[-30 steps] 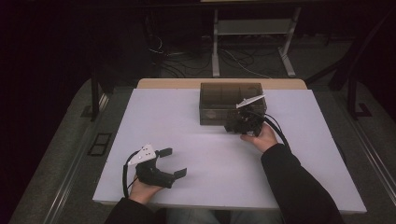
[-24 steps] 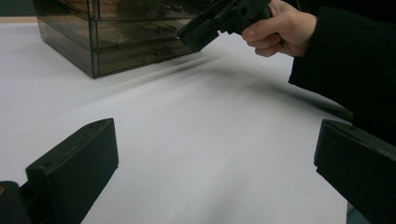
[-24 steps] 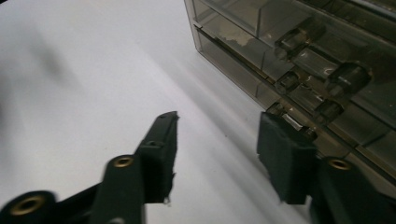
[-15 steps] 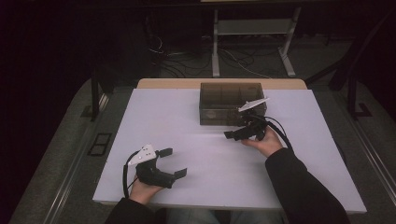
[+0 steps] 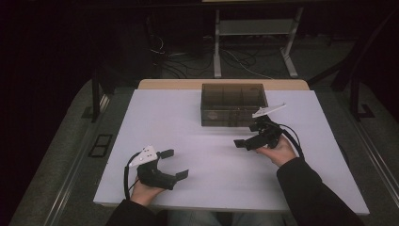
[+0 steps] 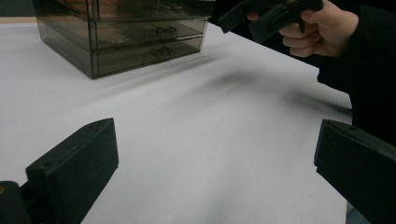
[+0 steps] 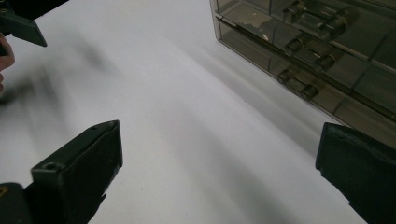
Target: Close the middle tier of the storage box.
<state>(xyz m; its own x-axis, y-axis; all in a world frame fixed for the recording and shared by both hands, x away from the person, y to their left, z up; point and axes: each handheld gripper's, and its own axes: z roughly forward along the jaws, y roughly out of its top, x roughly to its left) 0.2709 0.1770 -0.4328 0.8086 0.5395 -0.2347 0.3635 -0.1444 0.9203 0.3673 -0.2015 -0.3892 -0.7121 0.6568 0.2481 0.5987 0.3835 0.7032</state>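
Left gripper (image 5: 175,164) sits nearest, at the near-left edge of the white bench (image 5: 188,141), jaws spread wide with nothing between them, same spot as a second ago. Right gripper (image 5: 244,142) has changed: a second ago it was right up against the front of the smoky transparent plastic drawer box (image 5: 234,104), now it is pulled back and hangs apart from it, jaws wide apart and empty. In the right gripper view the drawer box (image 7: 317,51) lies ahead and off to the right of the jaws, its stacked drawers with small round knobs looking closed. Likely meaning: the drawer contact is finished and the hand is retreating, nothing carried away. Behind the box, dark floor with cables and a metal stand.
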